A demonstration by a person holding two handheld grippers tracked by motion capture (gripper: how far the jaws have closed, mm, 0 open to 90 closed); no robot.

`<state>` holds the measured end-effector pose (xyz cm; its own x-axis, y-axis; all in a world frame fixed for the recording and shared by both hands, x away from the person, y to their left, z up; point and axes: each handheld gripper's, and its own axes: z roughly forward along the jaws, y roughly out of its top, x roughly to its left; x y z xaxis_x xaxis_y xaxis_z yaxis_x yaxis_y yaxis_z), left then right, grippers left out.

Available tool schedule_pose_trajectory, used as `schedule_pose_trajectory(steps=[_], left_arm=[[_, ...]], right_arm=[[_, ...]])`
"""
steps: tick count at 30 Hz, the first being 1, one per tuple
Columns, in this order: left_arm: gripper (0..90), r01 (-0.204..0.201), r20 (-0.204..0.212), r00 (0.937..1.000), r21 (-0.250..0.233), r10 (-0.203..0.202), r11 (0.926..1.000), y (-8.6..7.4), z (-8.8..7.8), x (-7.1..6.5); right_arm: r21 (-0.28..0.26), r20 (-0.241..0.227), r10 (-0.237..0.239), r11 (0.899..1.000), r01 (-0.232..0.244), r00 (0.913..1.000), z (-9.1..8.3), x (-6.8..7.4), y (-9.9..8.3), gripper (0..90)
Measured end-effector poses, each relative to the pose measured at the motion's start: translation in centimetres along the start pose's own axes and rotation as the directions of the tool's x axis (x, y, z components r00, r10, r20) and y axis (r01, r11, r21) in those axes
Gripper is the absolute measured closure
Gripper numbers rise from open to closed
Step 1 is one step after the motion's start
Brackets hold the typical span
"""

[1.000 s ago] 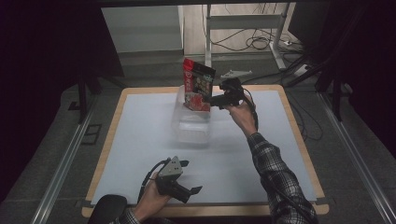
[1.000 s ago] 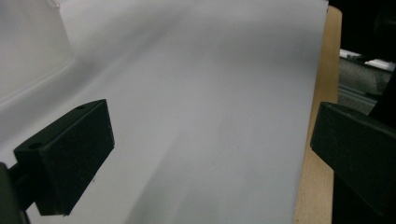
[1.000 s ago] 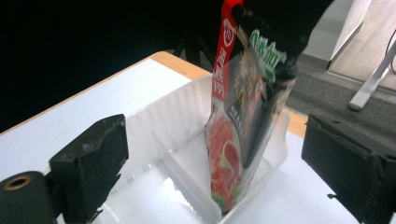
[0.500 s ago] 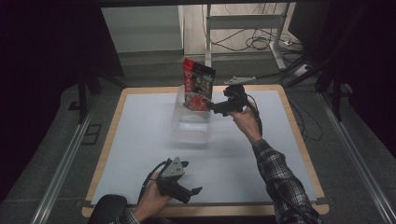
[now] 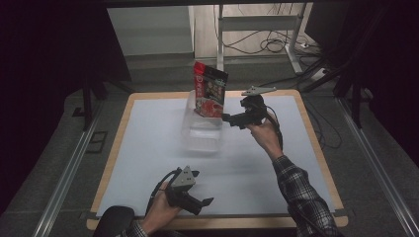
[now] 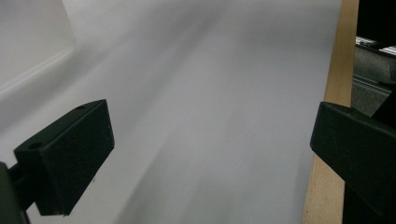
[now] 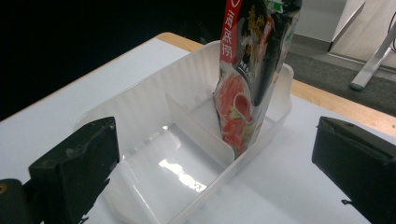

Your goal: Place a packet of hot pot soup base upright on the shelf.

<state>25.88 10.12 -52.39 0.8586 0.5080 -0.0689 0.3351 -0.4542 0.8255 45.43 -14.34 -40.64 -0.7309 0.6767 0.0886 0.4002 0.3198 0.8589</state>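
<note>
A clear plastic bin with a divider stands at the far middle of the white mat. A red and black snack pouch stands upright in its far compartment. To the right of the bin, a short way off the pouch, my right gripper is open. Its jaws have just been opening and nothing is between them. In the right gripper view the bin, its divider and the pouch lie ahead of the gripper. My left gripper rests open near the front edge, its jaws wide over bare mat.
The white mat lies on a wooden-edged table. The wooden edge runs close beside the left gripper's right jaw. Metal rails flank the table; cables and a stand's legs lie on the floor beyond.
My right gripper has drawn back from the pouch, to the right and toward the person. The pouch stays standing in the bin. The left gripper has not moved.
</note>
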Motion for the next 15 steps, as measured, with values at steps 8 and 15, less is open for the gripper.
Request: schedule_pose_trajectory(steps=[8, 15], left_arm=[[0.0, -0.002, 0.005, 1.0000, 0.006, 0.002, 1.0000, 0.0, 0.1, -0.1], [0.0, -0.002, 0.007, 1.0000, 0.005, 0.002, 1.0000, 0.0, 0.1, -0.1]], right_arm=[[0.001, 0.021, -0.010, 1.000, 0.010, 0.9997, -0.9, 0.5, -1.5, 1.8], [0.004, 0.040, -0.038, 0.999, 0.038, 0.9985, -1.4, 0.9, -2.9, 2.2]])
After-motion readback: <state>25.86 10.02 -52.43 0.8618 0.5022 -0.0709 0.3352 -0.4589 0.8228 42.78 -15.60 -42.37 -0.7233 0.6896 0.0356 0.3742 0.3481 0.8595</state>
